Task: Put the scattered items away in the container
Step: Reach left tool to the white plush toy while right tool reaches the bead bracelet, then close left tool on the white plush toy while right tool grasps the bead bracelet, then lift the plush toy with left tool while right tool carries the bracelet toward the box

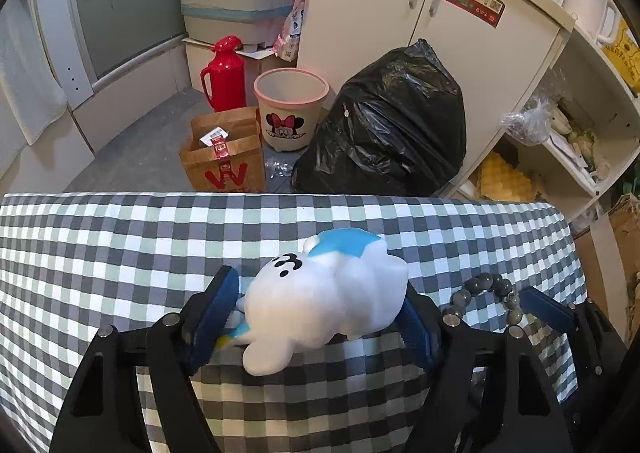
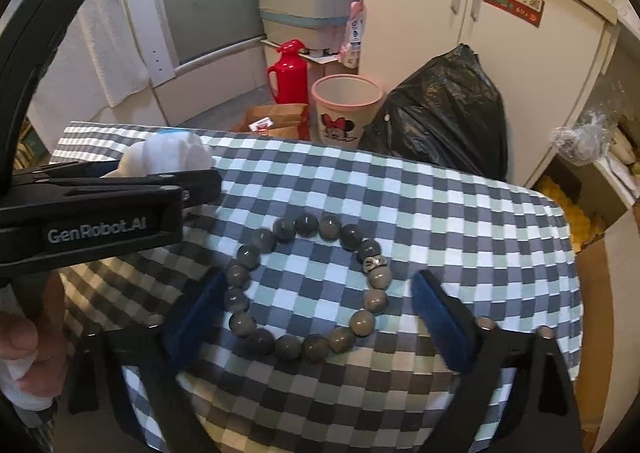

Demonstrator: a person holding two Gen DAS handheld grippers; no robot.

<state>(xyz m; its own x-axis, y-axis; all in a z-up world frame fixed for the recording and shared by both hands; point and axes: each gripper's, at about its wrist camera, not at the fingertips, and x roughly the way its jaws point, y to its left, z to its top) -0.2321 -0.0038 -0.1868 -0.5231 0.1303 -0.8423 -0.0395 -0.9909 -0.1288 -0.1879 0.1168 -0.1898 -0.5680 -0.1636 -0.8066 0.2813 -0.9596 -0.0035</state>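
Closing our left gripper (image 1: 316,313) around the plush toy (image 1: 324,293), we have its blue pads pressed against both flanks of the white and blue body, so the jaws are gripping the toy, which rests on the checked cloth (image 1: 120,253). Our right gripper (image 2: 320,317) stands with its jaws wide apart, one blue pad on each side of the bead bracelet (image 2: 308,285), neither pad touching a bead as far as we can tell. The bracelet lies flat as a full ring just to the right of the toy, still on the cloth. Beyond the toy, past the far edge of the cloth and down on the floor, stands the pink-rimmed bin (image 1: 291,109) with a cartoon face; we judge it to be the container, though a brown paper bag (image 1: 224,153) just left of it could also serve. A black rubbish sack (image 1: 384,121) sits to the right of the bin, a red flask (image 1: 224,73) behind it. Neither item is in the bin yet. From here, the soft toy may squash and slide out of the pads when lifted, since the grip sits on rounded stuffing. The bracelet is the harder catch: flat pads closing on a loose ring may push the beads together or roll them aside without lifting them. With both grippers close together, the right one may also knock the left as it closes.
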